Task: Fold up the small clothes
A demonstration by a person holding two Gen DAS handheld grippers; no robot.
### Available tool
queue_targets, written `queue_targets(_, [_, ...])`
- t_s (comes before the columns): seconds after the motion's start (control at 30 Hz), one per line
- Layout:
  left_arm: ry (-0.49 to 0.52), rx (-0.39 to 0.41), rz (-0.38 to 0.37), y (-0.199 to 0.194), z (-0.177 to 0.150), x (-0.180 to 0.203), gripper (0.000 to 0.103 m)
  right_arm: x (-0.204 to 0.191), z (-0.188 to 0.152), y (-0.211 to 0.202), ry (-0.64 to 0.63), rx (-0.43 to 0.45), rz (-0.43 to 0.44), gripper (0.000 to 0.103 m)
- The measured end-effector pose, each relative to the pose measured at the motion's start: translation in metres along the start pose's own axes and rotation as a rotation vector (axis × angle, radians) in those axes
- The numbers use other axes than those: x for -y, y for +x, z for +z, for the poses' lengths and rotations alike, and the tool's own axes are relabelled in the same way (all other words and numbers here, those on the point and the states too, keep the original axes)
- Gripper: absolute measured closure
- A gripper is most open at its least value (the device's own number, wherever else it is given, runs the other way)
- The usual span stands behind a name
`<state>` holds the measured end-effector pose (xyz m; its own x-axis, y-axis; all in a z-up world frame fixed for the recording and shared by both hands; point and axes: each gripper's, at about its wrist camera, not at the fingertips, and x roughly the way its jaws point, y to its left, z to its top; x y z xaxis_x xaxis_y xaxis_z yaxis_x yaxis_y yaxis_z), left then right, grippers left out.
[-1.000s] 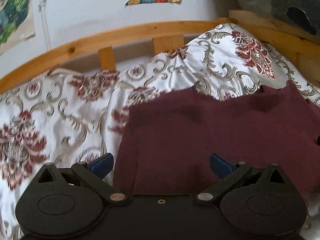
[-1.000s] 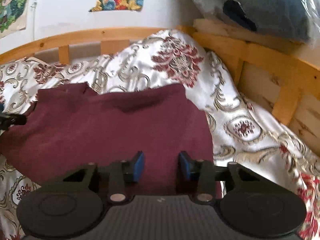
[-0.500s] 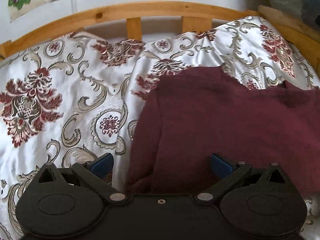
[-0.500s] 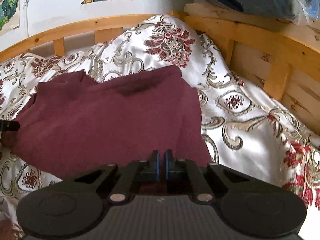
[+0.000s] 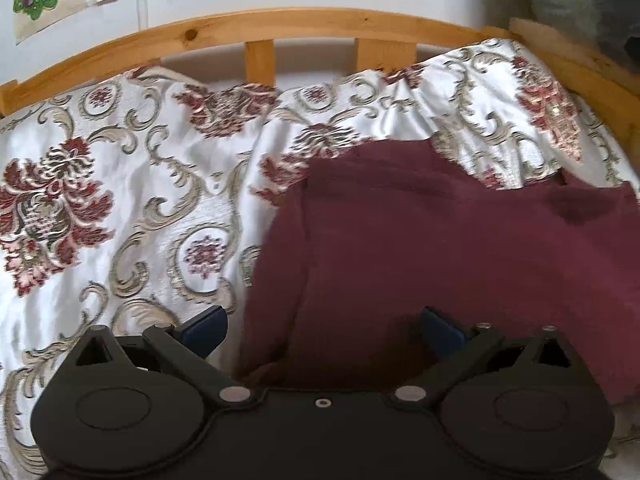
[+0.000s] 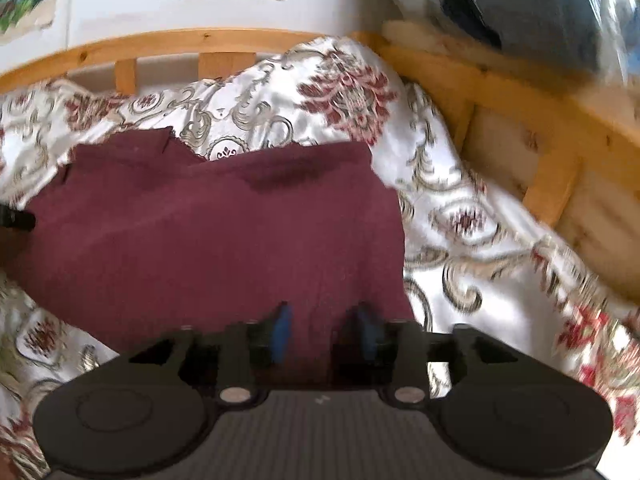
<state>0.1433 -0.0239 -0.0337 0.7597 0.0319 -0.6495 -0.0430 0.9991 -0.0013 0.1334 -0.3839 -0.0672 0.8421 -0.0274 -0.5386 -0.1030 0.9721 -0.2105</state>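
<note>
Maroon garment [image 6: 216, 232] lies beneath both spread claws, right claw [image 6: 325, 330] just reopened.

A plain maroon garment [image 5: 460, 248] lies on a white bedspread [image 5: 120, 200] (dark red flowers, beige scrolls).

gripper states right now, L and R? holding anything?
Left gripper: wide open, holding nothing; the maroon garment lies between its fingers.
Right gripper: open, jaws just opened after a pinch; garment under it, not gripped.
</note>
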Motion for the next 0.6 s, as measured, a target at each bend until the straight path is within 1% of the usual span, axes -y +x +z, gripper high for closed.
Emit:
queue_targets(0.07, [0.006,0.006,-0.016,0.0,-0.001,0.006,0.001,-0.007,0.001,-0.004,-0.036,0.038,-0.005,0.032])
queue_targets(0.17, [0.036,-0.002,-0.036,0.003,-0.004,0.017,0.001,-0.018,0.004,-0.008,-0.061,0.094,0.025,0.018])
queue_targets(0.23, [0.062,-0.004,-0.029,0.005,-0.007,0.022,0.001,-0.024,0.005,-0.008,-0.065,0.104,0.064,0.014])
queue_targets(0.27, [0.073,-0.008,-0.023,0.006,-0.008,0.025,0.001,-0.028,0.006,-0.007,-0.068,0.103,0.078,0.013])
queue_targets(0.37, [0.076,-0.048,-0.017,0.011,-0.01,0.026,0.001,-0.036,0.006,-0.002,-0.094,0.089,0.108,0.011])
queue_targets(0.43, [0.044,-0.078,-0.021,0.015,-0.01,0.022,0.001,-0.041,0.005,0.003,-0.124,0.047,0.122,0.007])
queue_targets(0.5, [0.015,-0.098,-0.025,0.018,-0.009,0.018,0.001,-0.045,0.002,0.009,-0.152,0.001,0.121,0.006])
queue_targets(0.6, [0.025,-0.115,-0.017,0.022,-0.011,0.018,0.001,-0.044,-0.004,0.013,-0.149,-0.028,0.12,0.003])
